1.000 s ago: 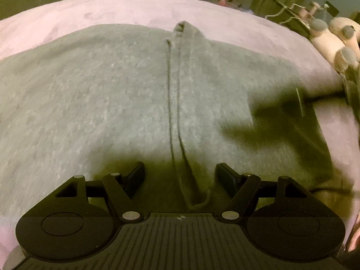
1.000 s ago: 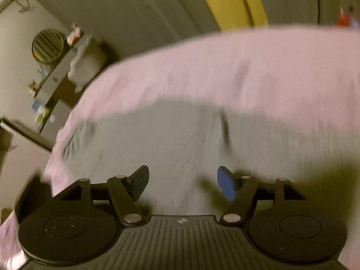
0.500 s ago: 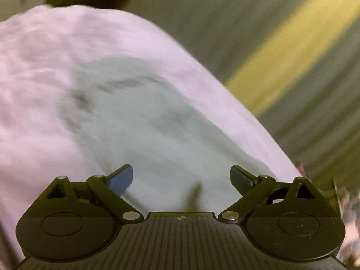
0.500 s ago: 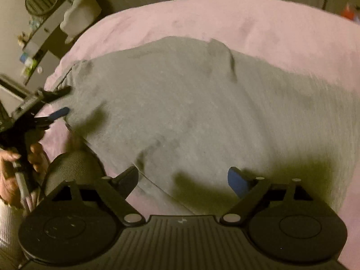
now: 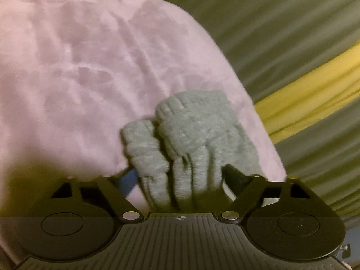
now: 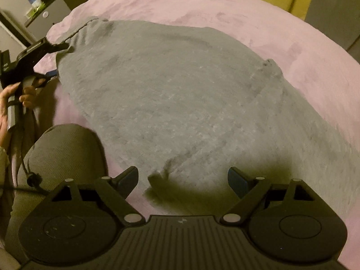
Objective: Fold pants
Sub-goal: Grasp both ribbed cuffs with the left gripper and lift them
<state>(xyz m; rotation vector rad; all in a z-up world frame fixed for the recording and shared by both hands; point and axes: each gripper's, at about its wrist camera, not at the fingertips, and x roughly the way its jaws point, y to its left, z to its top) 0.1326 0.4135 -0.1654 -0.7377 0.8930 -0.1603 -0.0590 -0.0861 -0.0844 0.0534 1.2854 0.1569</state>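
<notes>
Grey sweatpants [image 6: 180, 101] lie folded lengthwise on a pink bed cover [image 6: 225, 6]. In the left wrist view their two ribbed cuffs [image 5: 191, 130] sit bunched between the fingers of my left gripper [image 5: 180, 177]. Its jaws are closing and the right finger touches the cloth; a sliver of gap shows at the left pad. The right wrist view shows the left gripper [image 6: 57, 59] straddling the far left end of the pants. My right gripper [image 6: 183, 177] hangs open over the near edge, a small fold of cloth [image 6: 157, 180] below the gap.
A person's knee in grey trousers [image 6: 65, 153] rests on the bed at the lower left, and a hand [image 6: 9, 103] holds the left tool. A green curtain with a yellow stripe [image 5: 303, 94] hangs past the bed's edge. Shelves [image 6: 45, 2] stand at the back left.
My left gripper swung from the middle of the pants to the cuff end and rolled; the cuffs now sit between its fingers. My right gripper opened wider and shifted along the near edge.
</notes>
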